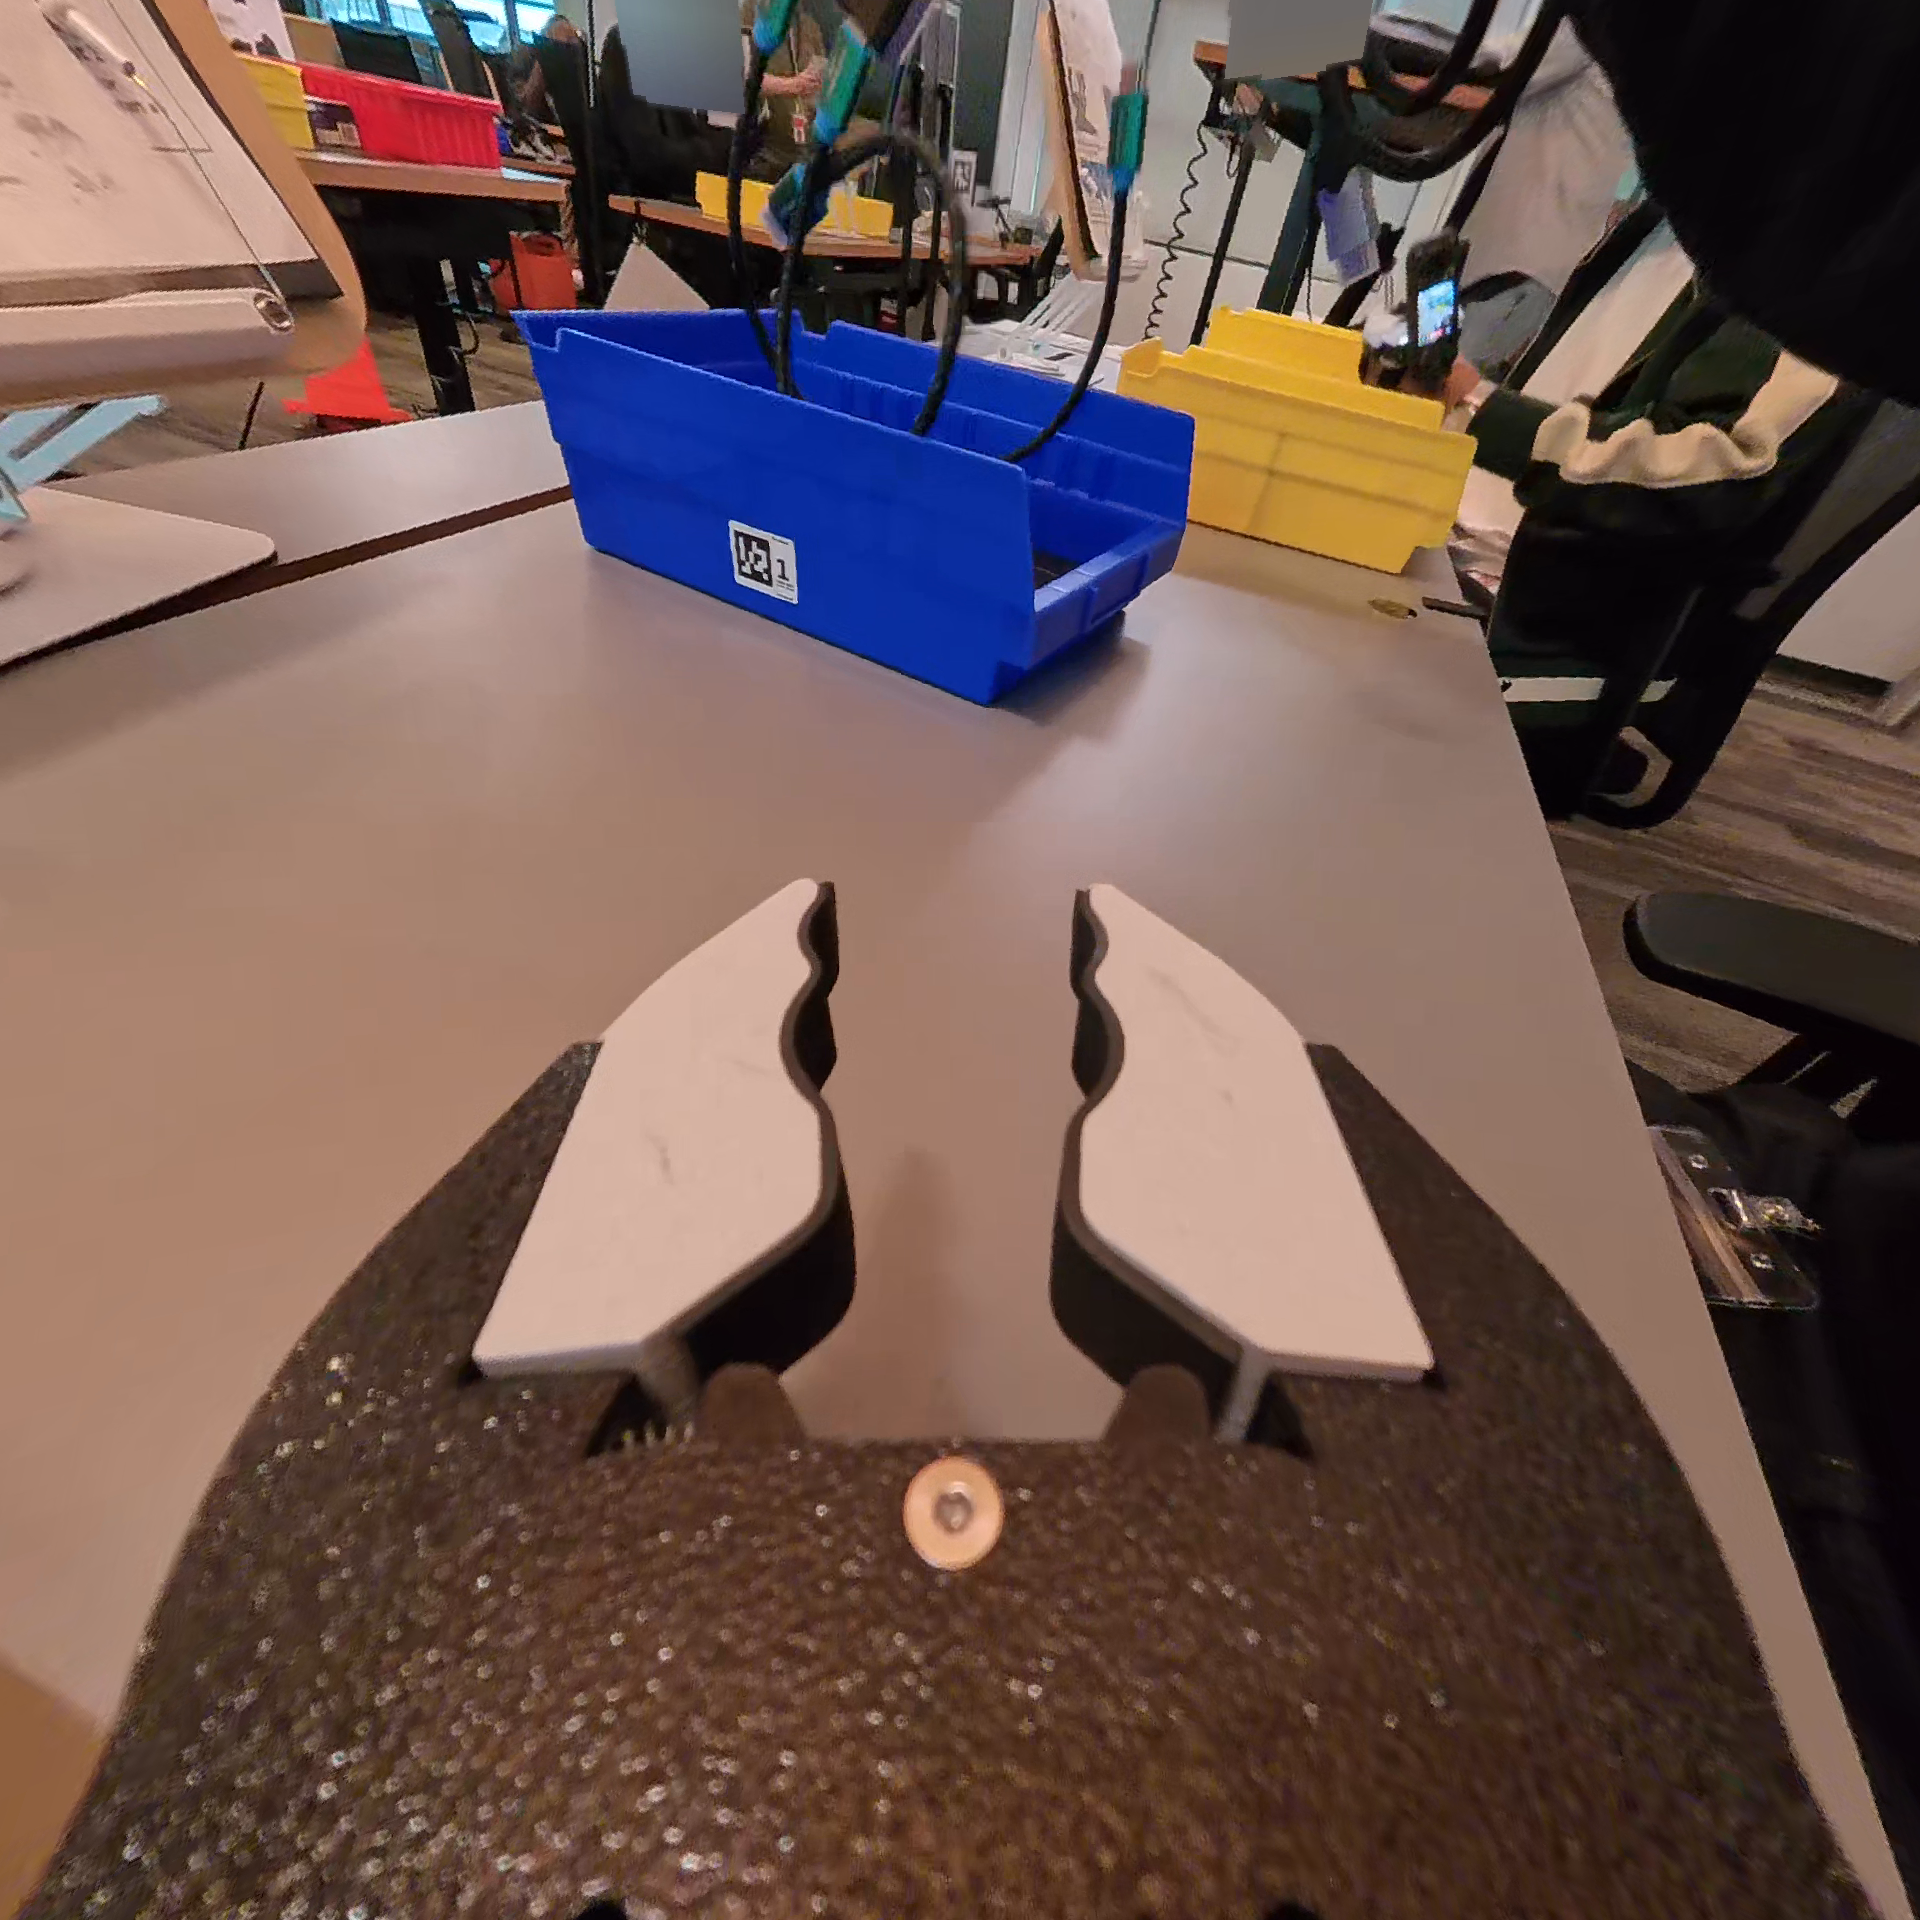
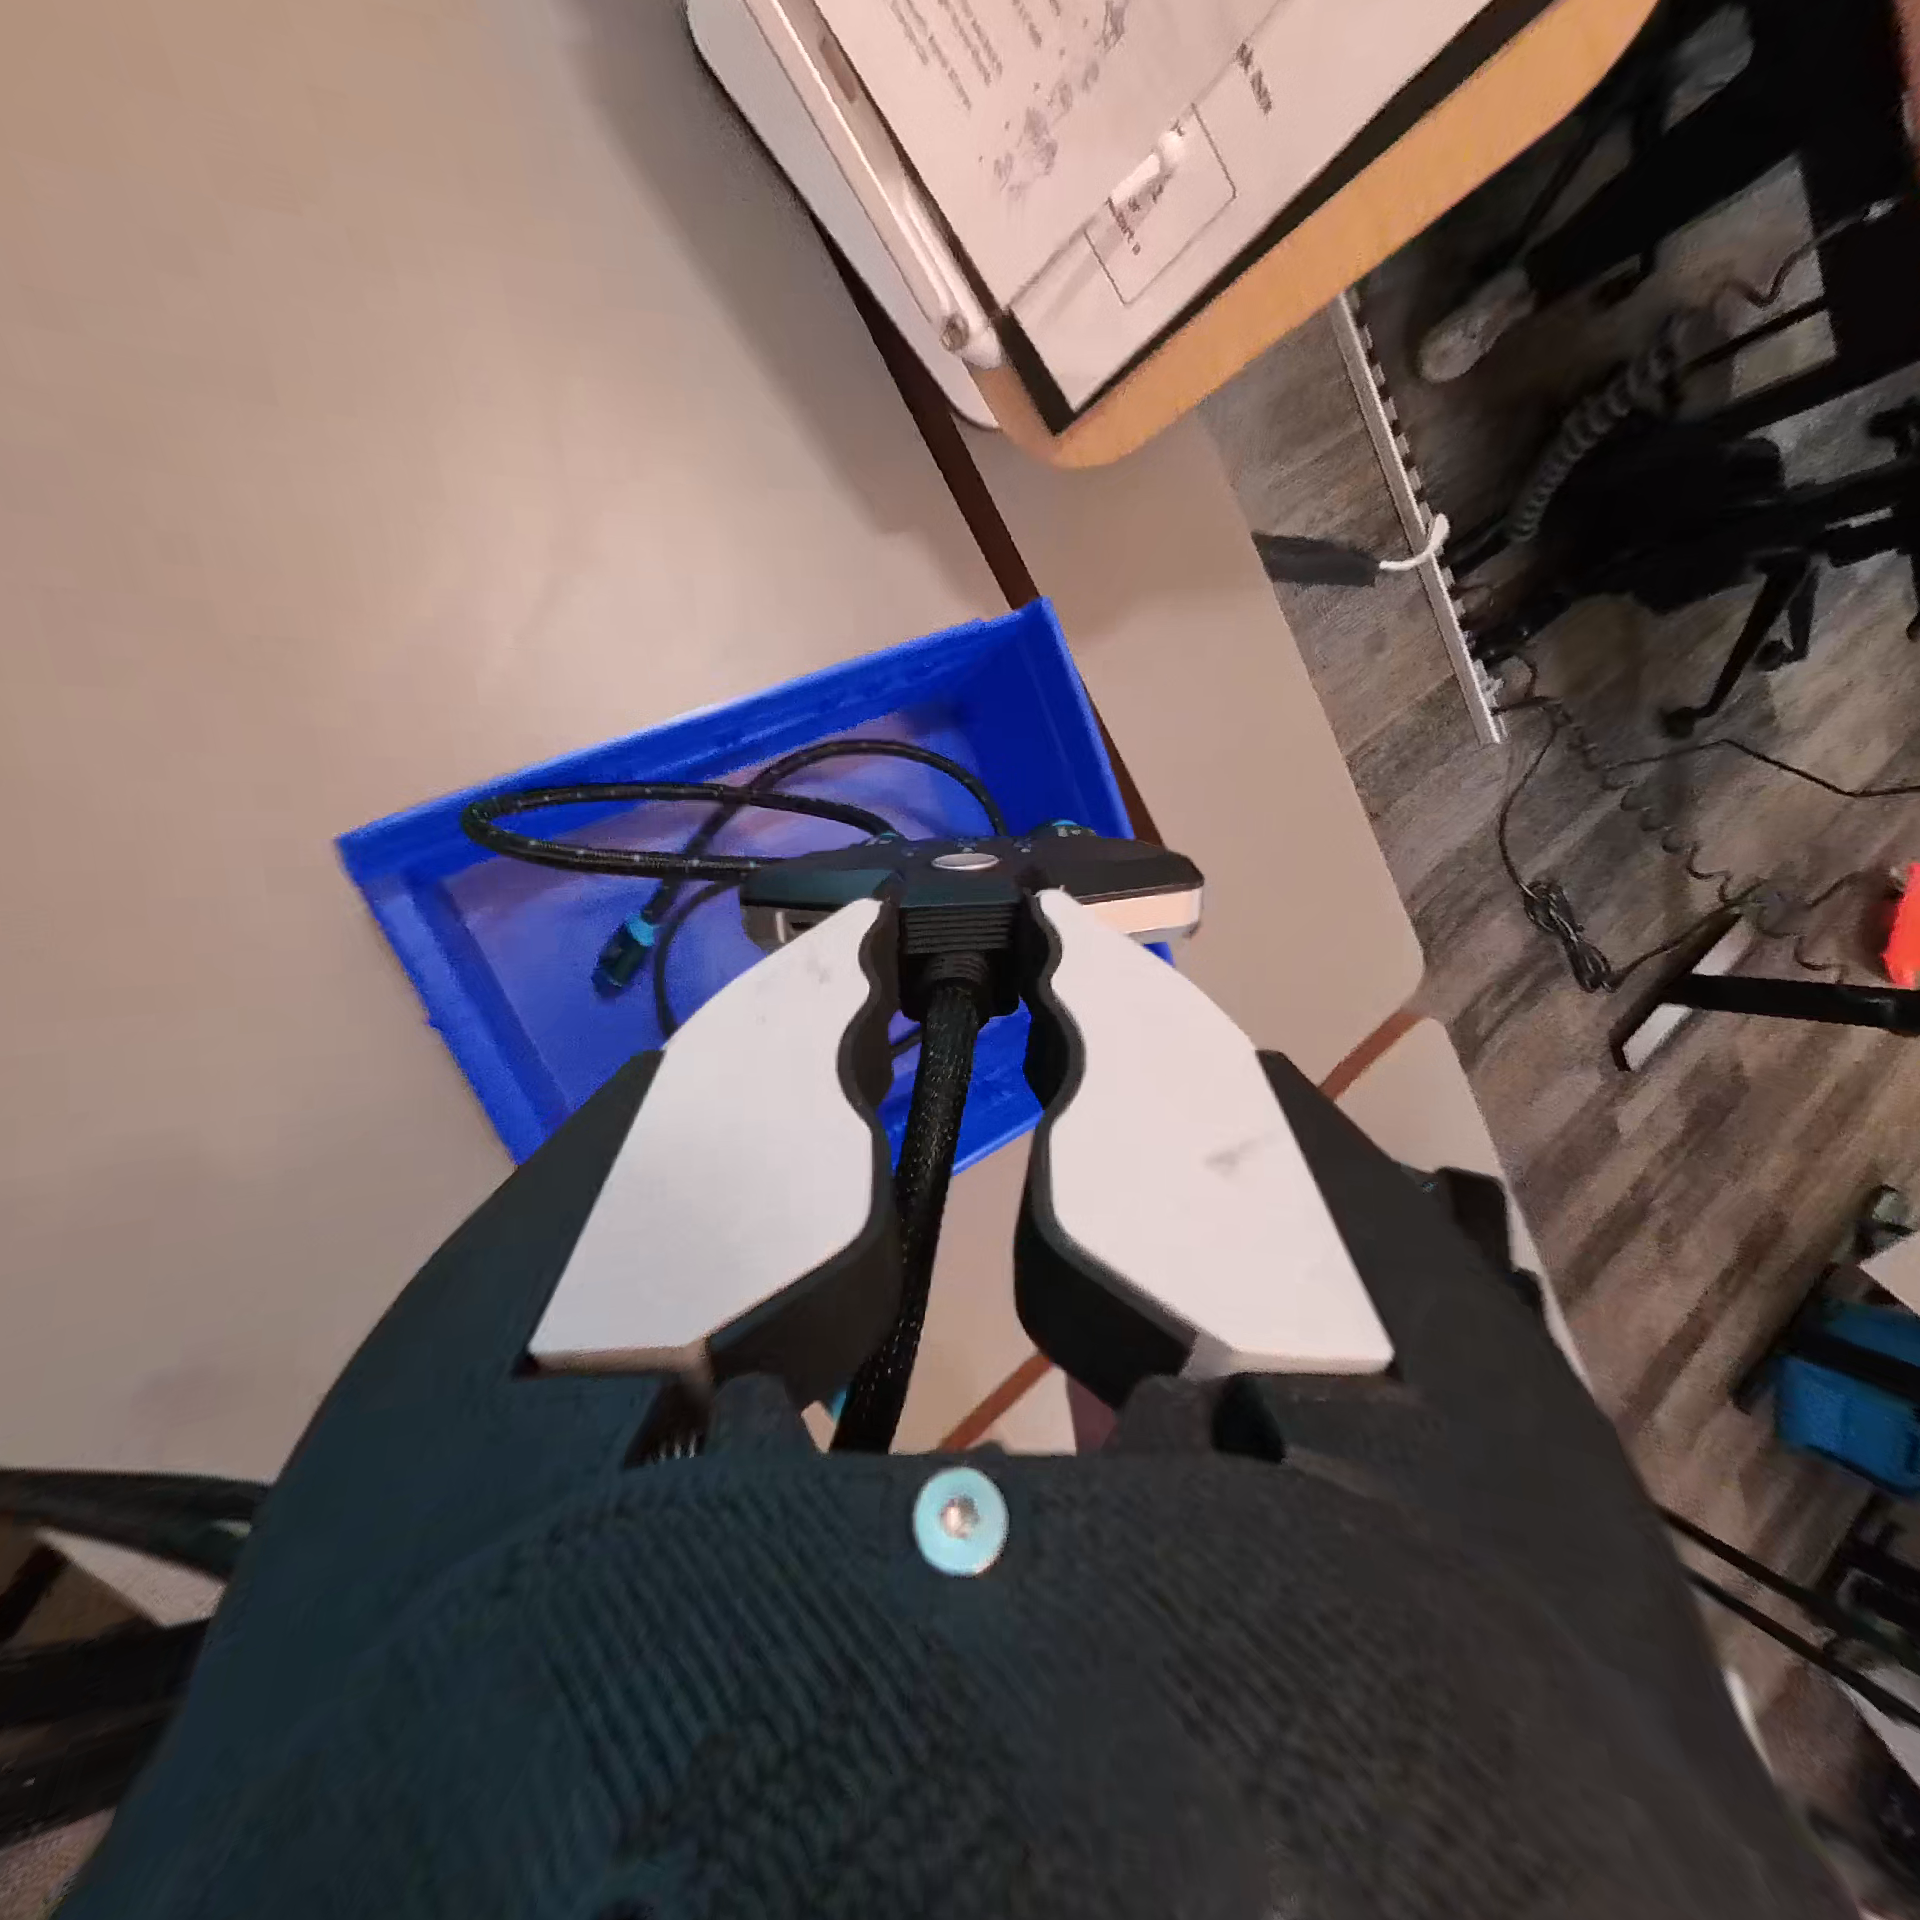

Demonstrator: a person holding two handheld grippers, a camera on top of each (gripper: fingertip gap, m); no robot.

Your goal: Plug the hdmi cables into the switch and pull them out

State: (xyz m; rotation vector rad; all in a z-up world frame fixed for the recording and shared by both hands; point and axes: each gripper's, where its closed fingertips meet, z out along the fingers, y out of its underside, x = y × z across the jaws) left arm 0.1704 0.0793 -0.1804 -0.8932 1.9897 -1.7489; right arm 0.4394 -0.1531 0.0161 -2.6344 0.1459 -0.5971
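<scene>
Progress: early, I'd say. Switch (image 2: 971, 883) is lifted clear of the blue bin (image 2: 1018, 665), but nothing looks ready for plugging or unplugging yet.

Right hand-held gripper (image 2: 961, 925): pinching the ribbed collar where the switch's own braided lead comes out, so the switch hangs up above the bin, well off the surface (image 2: 312, 416).

Switch: flat black bar with a silver end, round button on top. Teal plug ends peek out at its far edge, so at least some cables seem to be seated already, but I can't tell how many or how firmly.

Cables (image 1: 935, 301): black braided with teal plugs. From the left wrist view they trail from high up down into the bin. From the right wrist view a loop lies inside the bin, and one loose teal plug (image 2: 629, 951) sits on the bin floor, not in any port.

Left hand-held gripper (image 1: 951, 914): spread wide, holding nothing, low over the surface on the near side of the bin and well apart from it.

Left to do: get the switch somewhere workable outside the bin, bring the idle gripper to a plug, then push in whatever's loose and pull them all out. That's basically the whole task.

Other stuff: yellow bin (image 1: 1309, 457) just beyond the blue bin's right end, not involved.
</scene>
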